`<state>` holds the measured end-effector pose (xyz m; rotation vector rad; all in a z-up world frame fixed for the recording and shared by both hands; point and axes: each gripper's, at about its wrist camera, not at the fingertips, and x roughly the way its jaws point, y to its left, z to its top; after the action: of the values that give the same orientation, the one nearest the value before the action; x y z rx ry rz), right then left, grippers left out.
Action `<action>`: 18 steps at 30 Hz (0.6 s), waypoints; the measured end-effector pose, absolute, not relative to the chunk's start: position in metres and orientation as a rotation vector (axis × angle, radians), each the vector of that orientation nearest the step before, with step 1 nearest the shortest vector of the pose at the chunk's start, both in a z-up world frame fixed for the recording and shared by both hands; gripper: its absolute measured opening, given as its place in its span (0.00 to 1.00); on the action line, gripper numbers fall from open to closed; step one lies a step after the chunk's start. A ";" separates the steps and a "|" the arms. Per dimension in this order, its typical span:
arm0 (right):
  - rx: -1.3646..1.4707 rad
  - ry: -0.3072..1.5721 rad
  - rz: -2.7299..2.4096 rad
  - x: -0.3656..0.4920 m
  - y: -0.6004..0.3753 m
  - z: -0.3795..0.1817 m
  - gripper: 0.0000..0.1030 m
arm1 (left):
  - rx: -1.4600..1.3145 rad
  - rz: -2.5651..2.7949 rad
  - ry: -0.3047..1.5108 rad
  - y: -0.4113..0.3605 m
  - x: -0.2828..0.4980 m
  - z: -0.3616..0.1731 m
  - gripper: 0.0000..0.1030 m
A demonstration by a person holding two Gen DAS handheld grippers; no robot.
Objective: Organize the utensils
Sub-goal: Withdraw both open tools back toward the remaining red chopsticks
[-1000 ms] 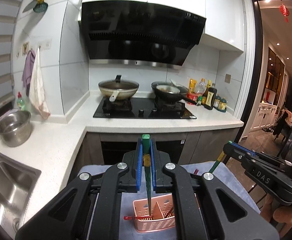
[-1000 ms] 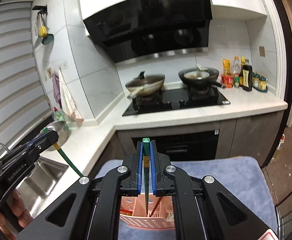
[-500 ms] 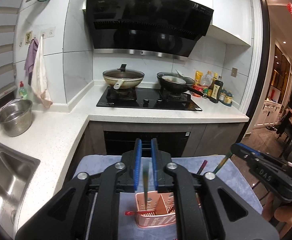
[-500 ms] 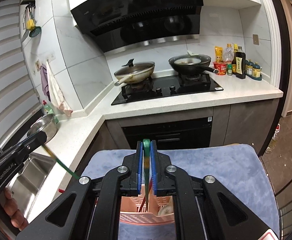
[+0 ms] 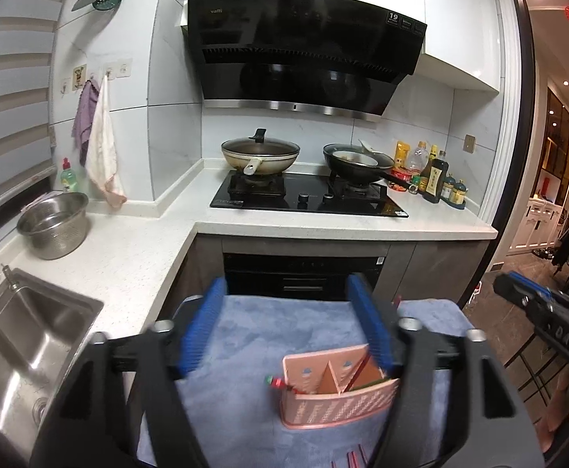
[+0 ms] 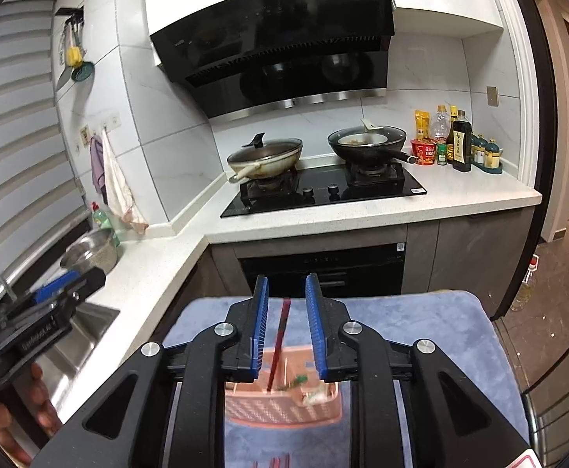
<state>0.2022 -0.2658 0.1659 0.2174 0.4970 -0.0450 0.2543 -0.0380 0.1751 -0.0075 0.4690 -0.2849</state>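
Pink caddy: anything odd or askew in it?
In the pink caddy, a red-handled utensil pokes out sideways over the left wall rather than standing upright like the dark red chopstick.

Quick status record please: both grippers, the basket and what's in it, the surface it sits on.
left gripper: open, jaws just opened wide, nothing between them
right gripper: open, jaws just parted, dark red chopstick seen in the gap, pads not touching it
pink utensil basket: upright on blue cloth, divided
basket contents: chopsticks leaning inside, green piece among them
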 end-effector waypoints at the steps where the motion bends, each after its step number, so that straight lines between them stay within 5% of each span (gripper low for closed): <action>1: 0.205 0.507 -0.048 0.193 -0.263 0.162 0.27 | -0.007 -0.284 0.469 -0.033 0.245 0.172 0.72; 4: 0.141 0.547 -0.053 0.152 -0.253 0.134 0.34 | 0.008 -0.286 0.497 -0.018 0.218 0.152 0.78; 18: 0.014 0.989 0.031 -0.004 -0.197 -0.062 0.33 | 0.067 -0.271 0.821 0.018 0.100 -0.004 0.79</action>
<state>-0.0043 -0.1973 -0.0616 0.0141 0.9894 0.0309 0.0996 0.0177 -0.0038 0.0672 0.8214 -0.2710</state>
